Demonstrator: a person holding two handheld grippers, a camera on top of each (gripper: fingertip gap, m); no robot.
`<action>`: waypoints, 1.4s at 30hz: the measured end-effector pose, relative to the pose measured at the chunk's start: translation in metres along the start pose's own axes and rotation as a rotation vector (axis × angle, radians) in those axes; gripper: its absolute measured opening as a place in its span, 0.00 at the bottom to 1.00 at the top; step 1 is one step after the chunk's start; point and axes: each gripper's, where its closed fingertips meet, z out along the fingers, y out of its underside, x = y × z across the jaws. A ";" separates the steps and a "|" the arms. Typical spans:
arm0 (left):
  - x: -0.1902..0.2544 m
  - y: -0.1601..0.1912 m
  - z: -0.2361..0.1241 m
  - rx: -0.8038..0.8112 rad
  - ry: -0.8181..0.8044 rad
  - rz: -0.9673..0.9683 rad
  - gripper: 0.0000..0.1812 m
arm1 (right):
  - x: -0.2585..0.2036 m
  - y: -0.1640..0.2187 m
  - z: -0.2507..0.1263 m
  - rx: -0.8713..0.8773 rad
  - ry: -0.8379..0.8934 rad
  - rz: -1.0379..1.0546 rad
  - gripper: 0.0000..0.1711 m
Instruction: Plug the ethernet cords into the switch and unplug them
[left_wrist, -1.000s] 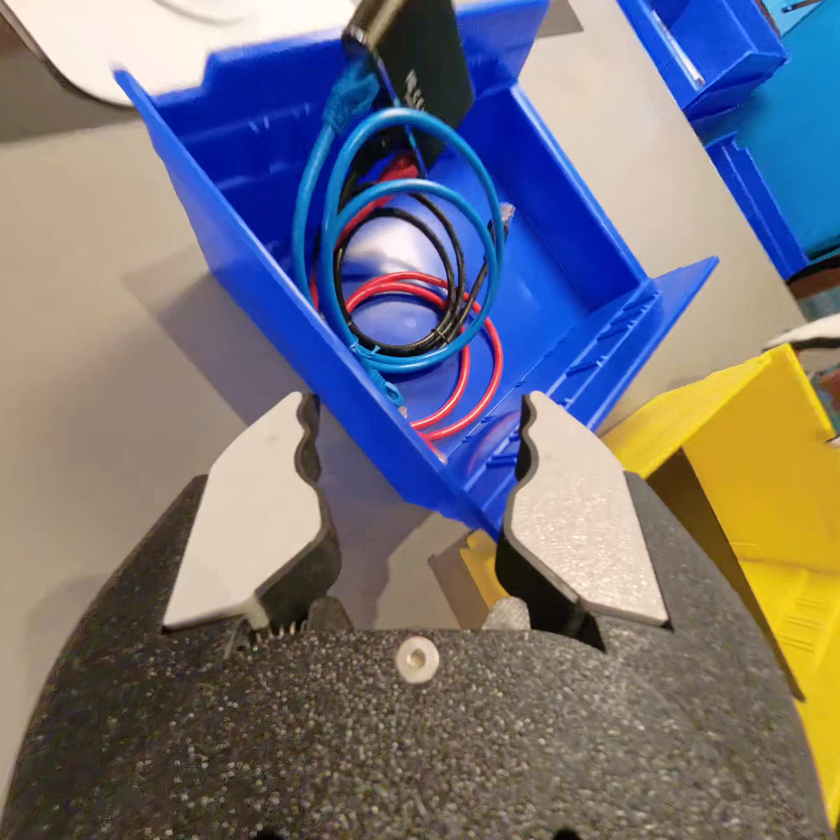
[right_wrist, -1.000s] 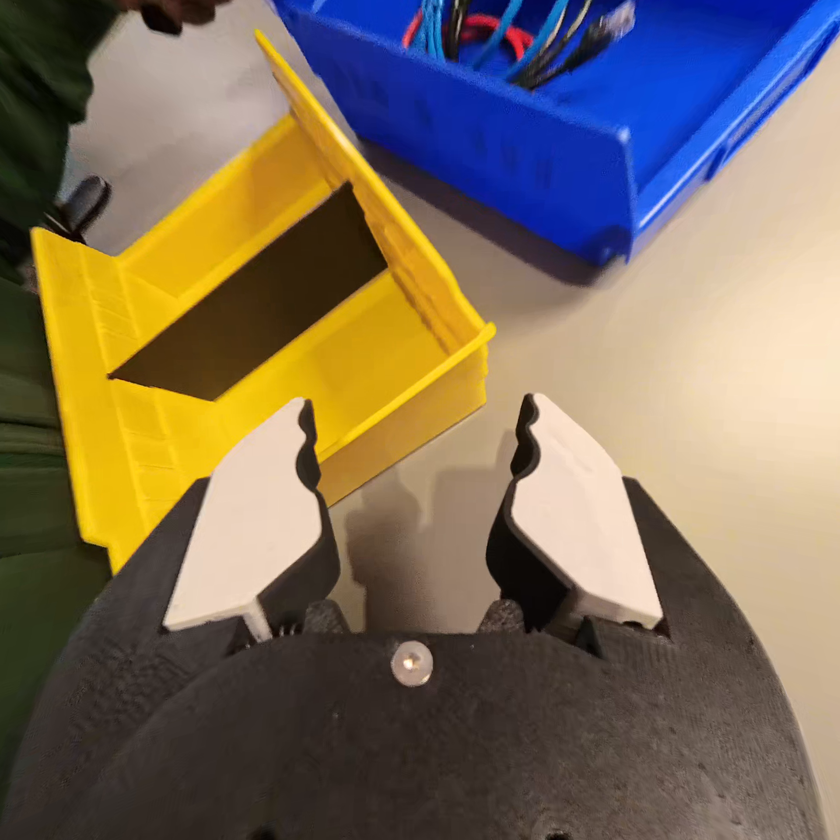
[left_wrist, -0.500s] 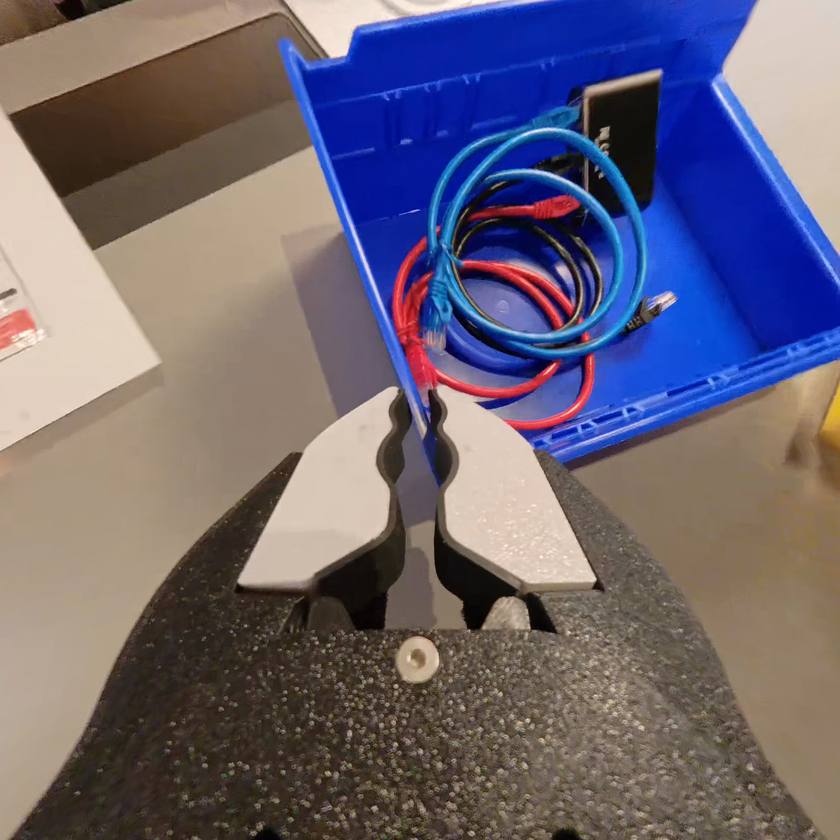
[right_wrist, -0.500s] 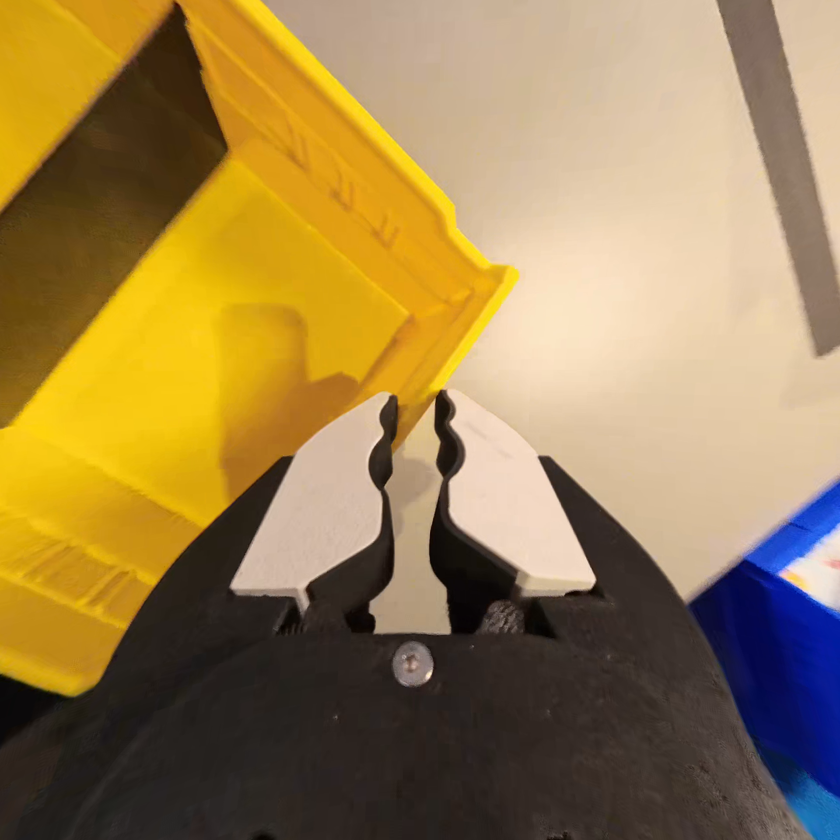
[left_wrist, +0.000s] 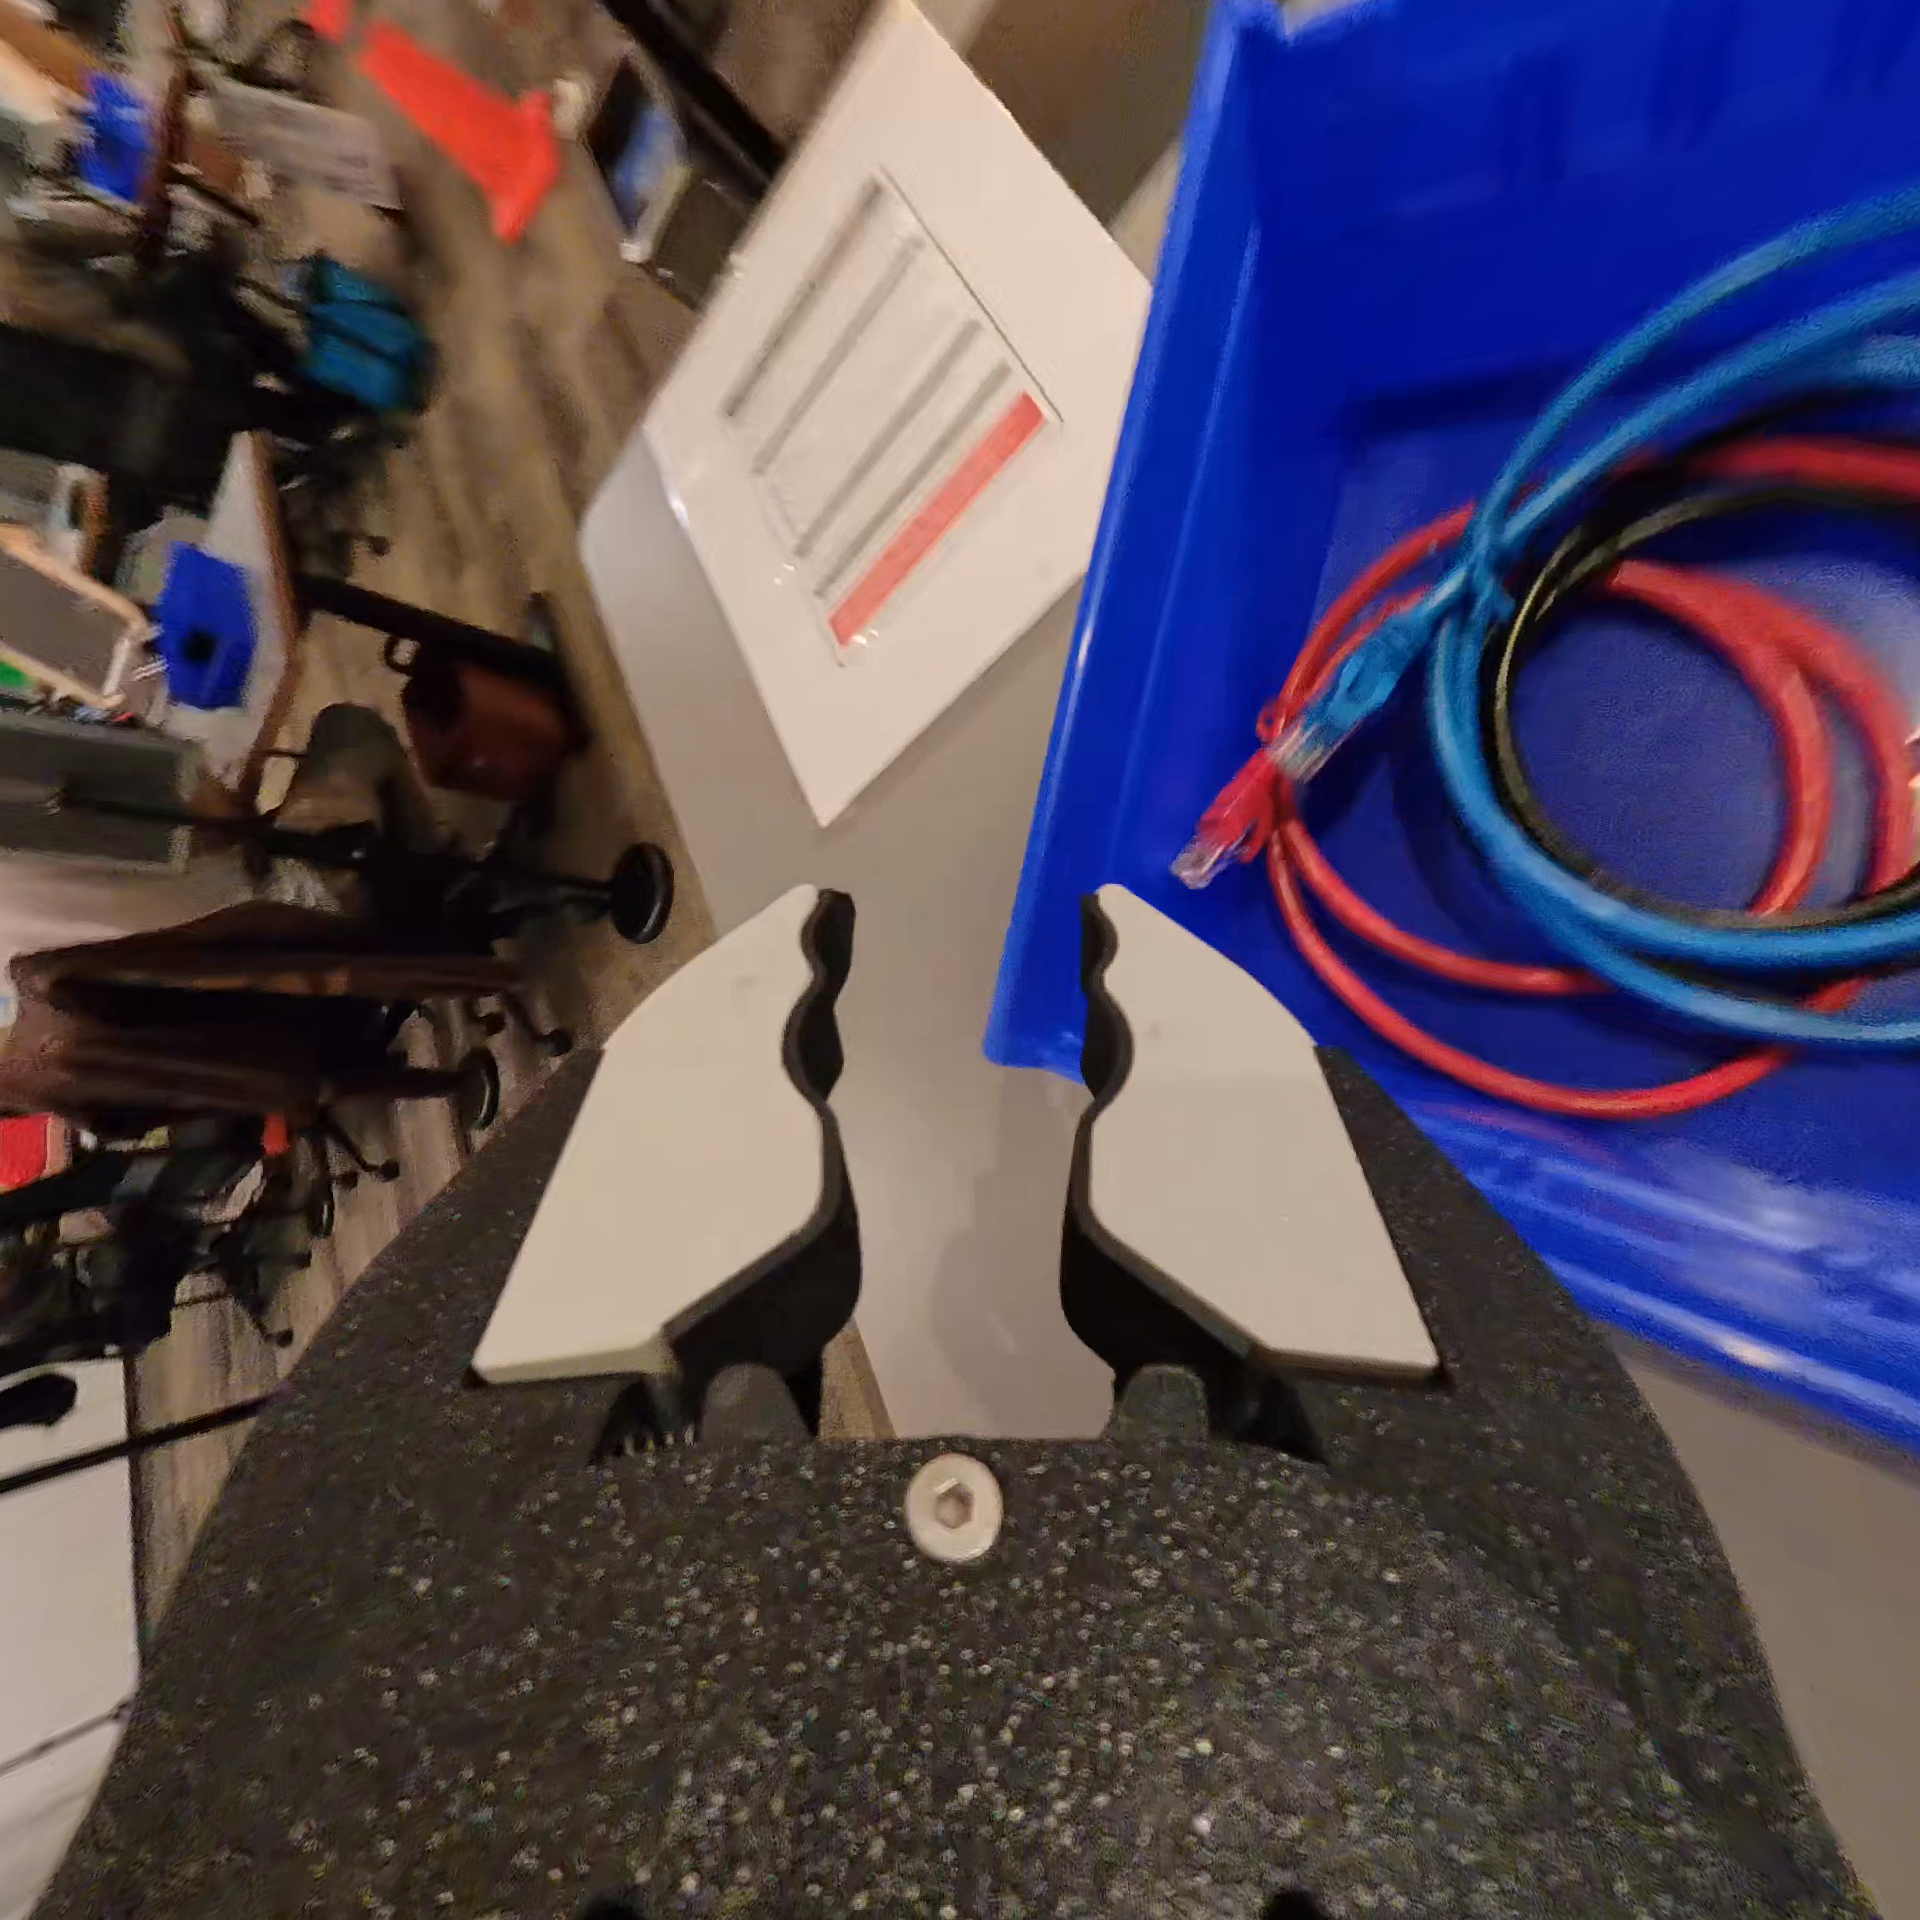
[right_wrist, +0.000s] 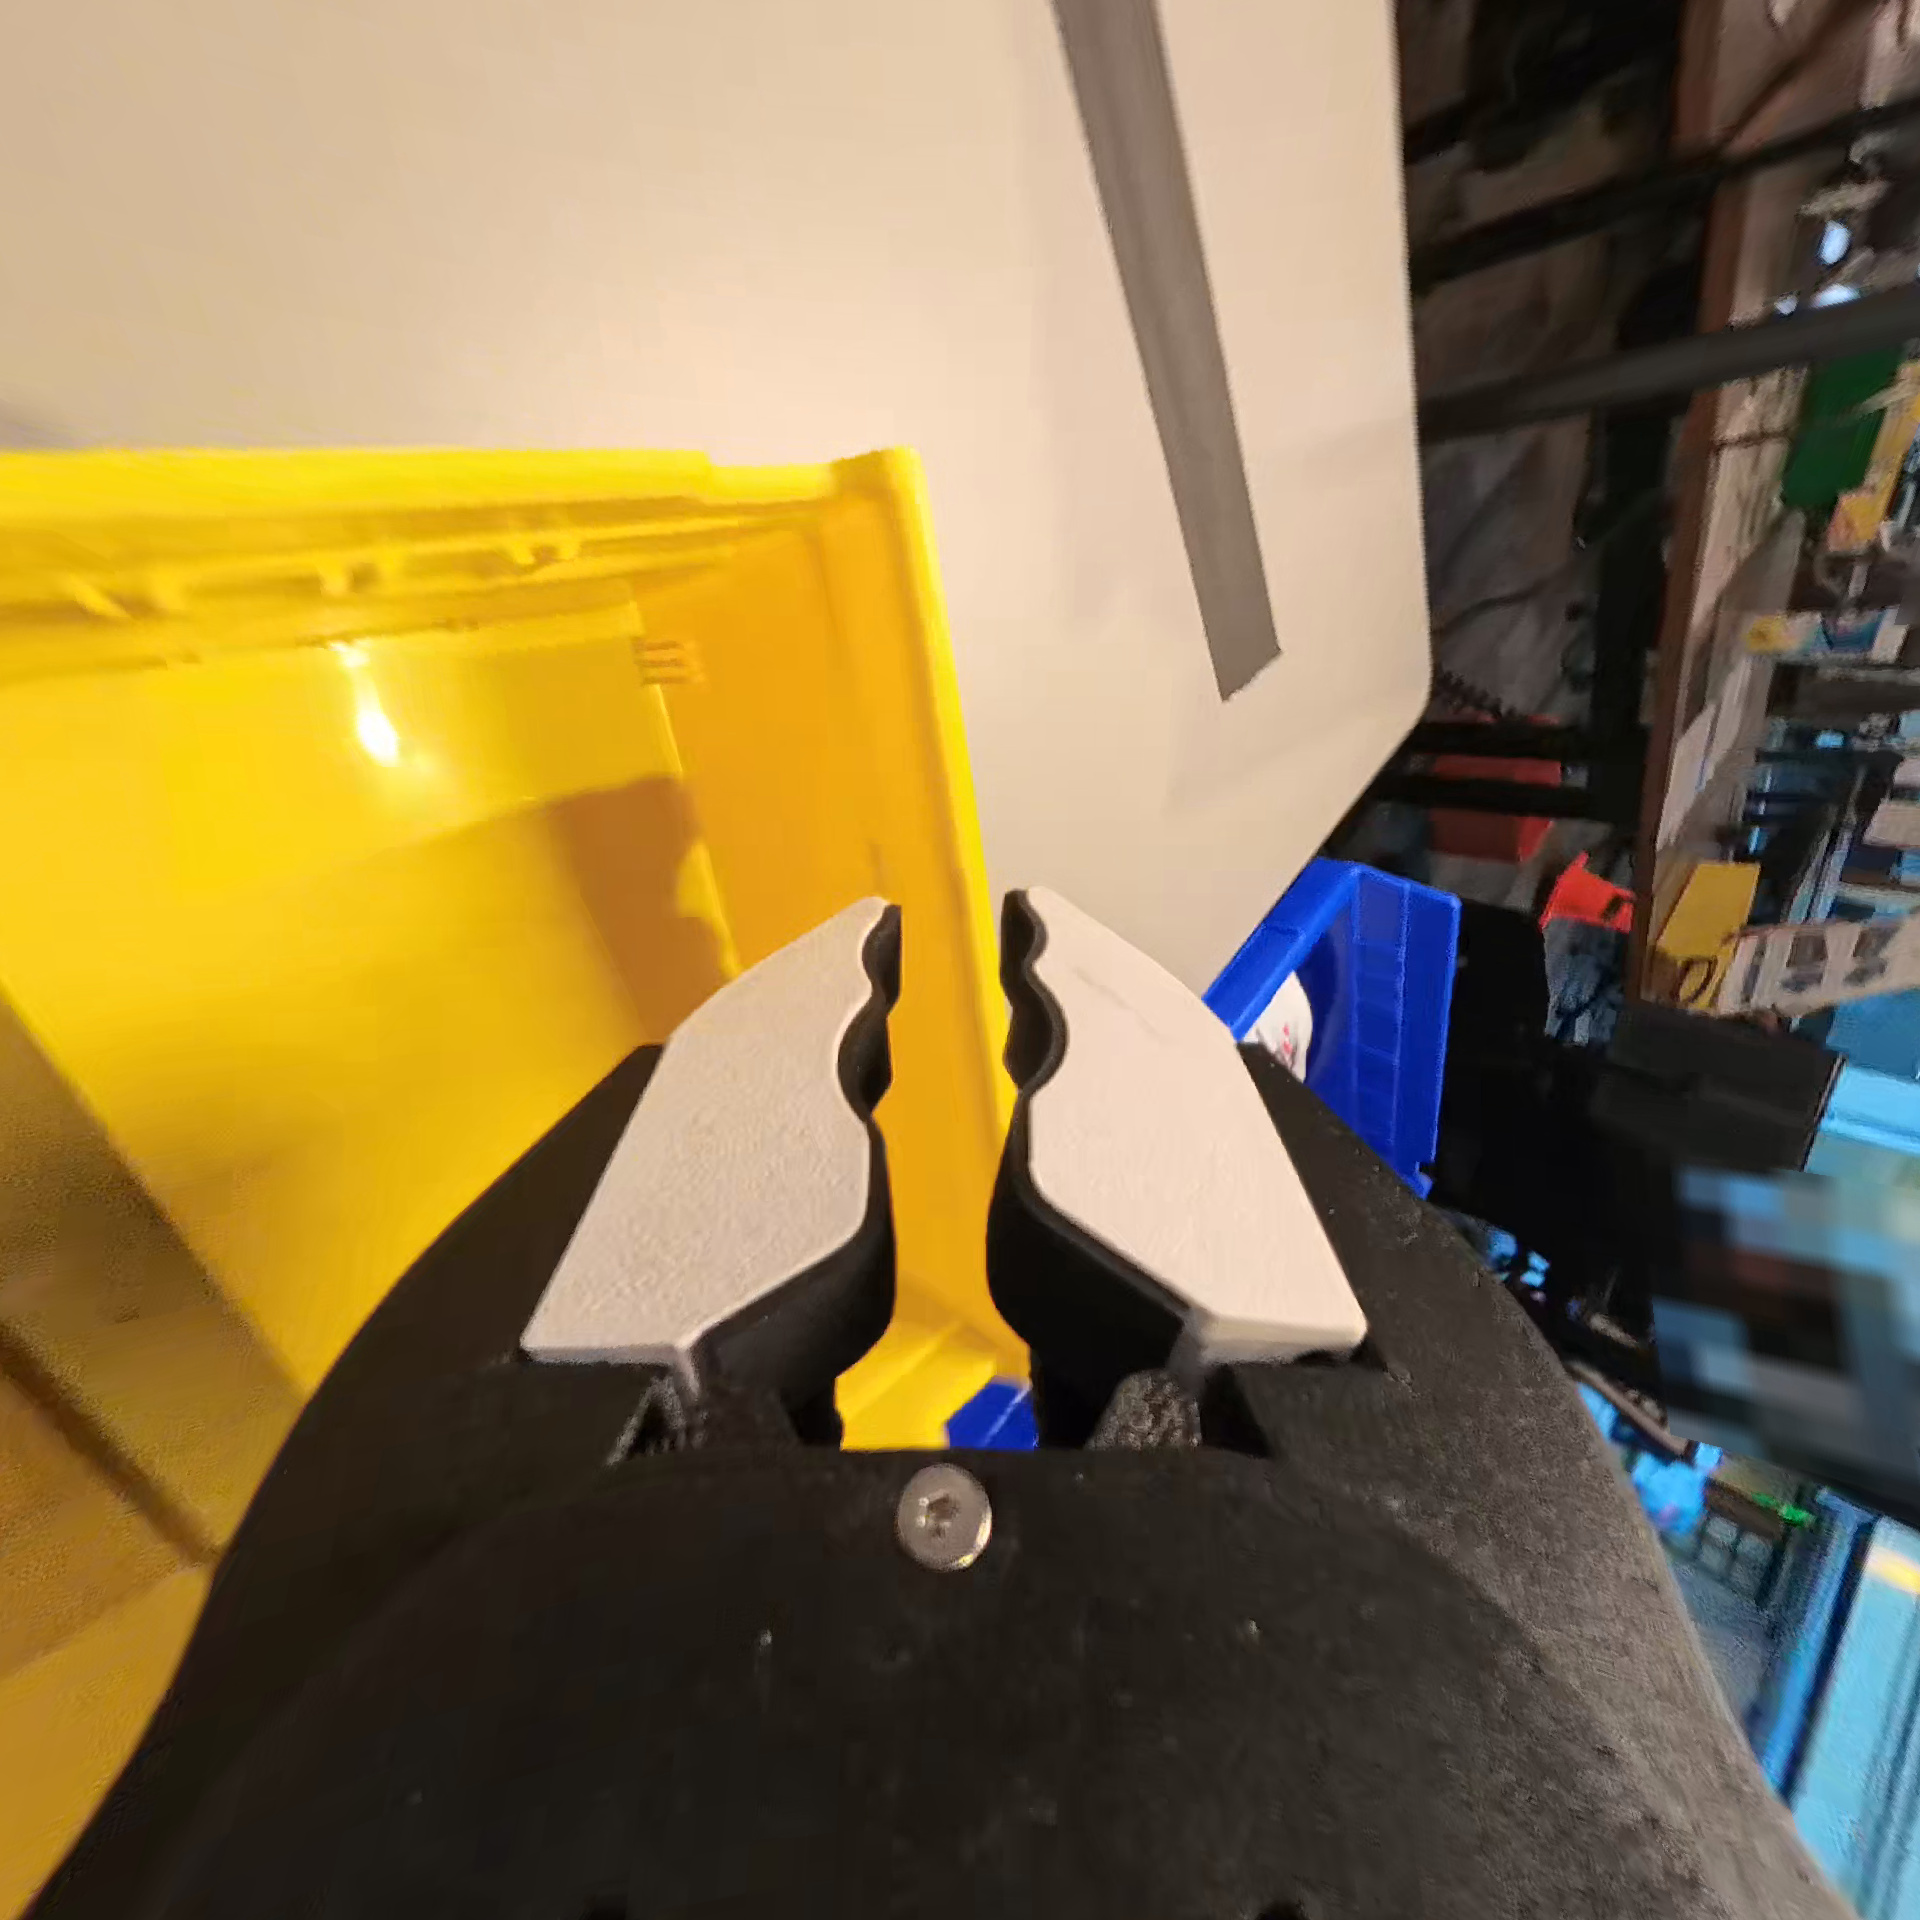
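A blue bin (left_wrist: 1299, 416) fills the right of the left wrist view. It holds coiled red (left_wrist: 1455, 1039), blue (left_wrist: 1662, 935) and black (left_wrist: 1538, 582) ethernet cords, with a red plug (left_wrist: 1236, 810) and a blue plug (left_wrist: 1351, 696) near its left wall. The switch is out of view. My left gripper (left_wrist: 961, 914) is open and empty, and its right finger lies over the bin's near corner. My right gripper (right_wrist: 951, 920) is closed to a narrow gap, with the side wall of a yellow bin (right_wrist: 416, 935) between its fingers.
A white sheet with a red stripe (left_wrist: 883, 468) lies on the pale table (right_wrist: 623, 208) left of the blue bin. A grey tape strip (right_wrist: 1174, 364) crosses the table. Another blue bin (right_wrist: 1371, 997) shows past the table edge. Chairs and cluttered shelves lie beyond.
My left gripper was shut on the blue bin's wall and has opened and swung left. My right gripper stays nearly shut, and the yellow bin's wall now sits between its fingers.
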 end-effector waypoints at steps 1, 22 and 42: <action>0.001 -0.008 -0.013 0.020 -0.024 -0.040 0.26 | 0.000 0.001 -0.010 0.008 0.015 0.038 0.12; 0.278 -0.148 -0.047 0.267 0.104 -0.575 0.52 | -0.195 -0.034 -0.149 0.577 -0.299 0.935 0.51; 0.234 -0.077 -0.049 0.183 -0.157 -0.434 0.24 | -0.162 0.012 -0.084 0.349 0.145 0.796 0.08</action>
